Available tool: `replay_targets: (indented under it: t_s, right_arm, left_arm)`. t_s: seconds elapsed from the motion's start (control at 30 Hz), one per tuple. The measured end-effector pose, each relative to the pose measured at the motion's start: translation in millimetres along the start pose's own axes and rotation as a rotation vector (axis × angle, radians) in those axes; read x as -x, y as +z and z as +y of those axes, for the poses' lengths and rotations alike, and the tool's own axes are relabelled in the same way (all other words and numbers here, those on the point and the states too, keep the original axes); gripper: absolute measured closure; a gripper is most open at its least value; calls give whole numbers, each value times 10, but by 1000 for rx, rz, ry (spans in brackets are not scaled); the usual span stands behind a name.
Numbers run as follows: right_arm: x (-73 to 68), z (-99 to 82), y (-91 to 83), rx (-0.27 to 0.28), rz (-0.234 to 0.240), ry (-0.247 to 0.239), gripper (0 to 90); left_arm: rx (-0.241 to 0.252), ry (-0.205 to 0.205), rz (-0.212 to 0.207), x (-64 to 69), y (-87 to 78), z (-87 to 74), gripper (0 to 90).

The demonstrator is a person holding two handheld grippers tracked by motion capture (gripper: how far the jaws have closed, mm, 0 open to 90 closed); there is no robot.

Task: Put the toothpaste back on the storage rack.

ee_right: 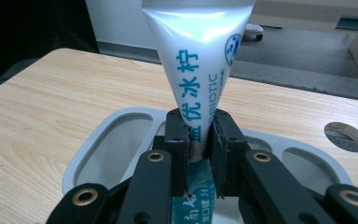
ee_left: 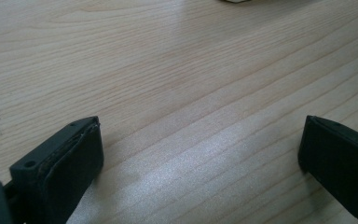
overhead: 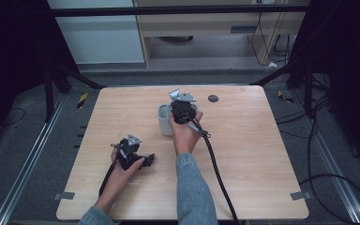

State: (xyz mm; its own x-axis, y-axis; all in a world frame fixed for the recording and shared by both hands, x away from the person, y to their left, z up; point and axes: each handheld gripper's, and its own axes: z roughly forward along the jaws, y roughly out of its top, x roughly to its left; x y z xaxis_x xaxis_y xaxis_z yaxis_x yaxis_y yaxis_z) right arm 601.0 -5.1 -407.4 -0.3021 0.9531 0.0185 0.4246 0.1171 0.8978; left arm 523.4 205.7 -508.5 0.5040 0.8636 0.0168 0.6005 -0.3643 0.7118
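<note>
Right gripper (ee_right: 198, 154) clamps tube (ee_right: 196, 56) above holder (ee_right: 81, 156).

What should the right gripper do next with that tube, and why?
Probably lower it straight down, then let go. The right gripper is shut on the white toothpaste tube, held upright directly over the grey compartmented holder, and it seems not yet seated in an opening. The left gripper rests open on the wooden table, well clear.

We note a pale wooden bench (overhead: 243, 154) with a round dark hole (overhead: 213, 98) near its far edge; a light grey plastic compartmented holder (overhead: 165, 121) stands on it.
</note>
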Motion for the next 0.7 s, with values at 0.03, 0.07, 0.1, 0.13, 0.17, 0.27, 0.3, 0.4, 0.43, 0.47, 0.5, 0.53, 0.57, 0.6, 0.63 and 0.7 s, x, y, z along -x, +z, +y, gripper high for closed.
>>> replay_targets:
  t_s: [0.03,0.07,0.1,0.13,0.17,0.27,0.3,0.4,0.43,0.47,0.5,0.53,0.57,0.6,0.63,0.7]
  right_arm:
    - [-4,2,4,-1,2,1,778]
    - [-10,4,8,-2,4,4,776]
    - [-10,4,8,-2,4,4,776]
    - [-22,10,18,-5,6,4,774]
    - [-27,14,26,-6,7,-3,773]
    - [-60,33,50,-17,8,-20,768]
    - [-60,33,50,-17,8,-20,768]
    - [-121,59,90,-39,15,-37,758]
    - [-132,63,97,-42,12,-37,755]
    - [-132,65,100,-43,12,-36,753]
    - [-132,65,100,-43,12,-36,753]
    - [-125,64,108,-45,15,-26,750]
    - [-123,63,109,-46,16,-26,748]
    - [-120,64,109,-46,18,-25,746]
    - [-118,65,108,-47,20,-24,744]
    - [-115,67,106,-48,22,-21,742]
  left_arm:
    - [0,0,0,0,0,0,0]
    - [0,0,0,0,0,0,0]
    - [0,0,0,0,0,0,0]
    - [0,0,0,0,0,0,0]
    - [0,0,0,0,0,0,0]
    - [0,0,0,0,0,0,0]
    - [0,0,0,0,0,0,0]
    - [0,2,0,-1,0,0,0]
    - [0,2,0,-2,0,0,0]
    - [0,2,0,-2,0,0,0]
    - [0,2,0,-2,0,0,0]
    - [0,2,0,-2,0,0,0]
    - [0,3,0,-2,0,0,0]
    - [0,2,0,-1,0,0,0]
    - [0,3,0,-2,0,0,0]
    - [0,3,0,-2,0,0,0]
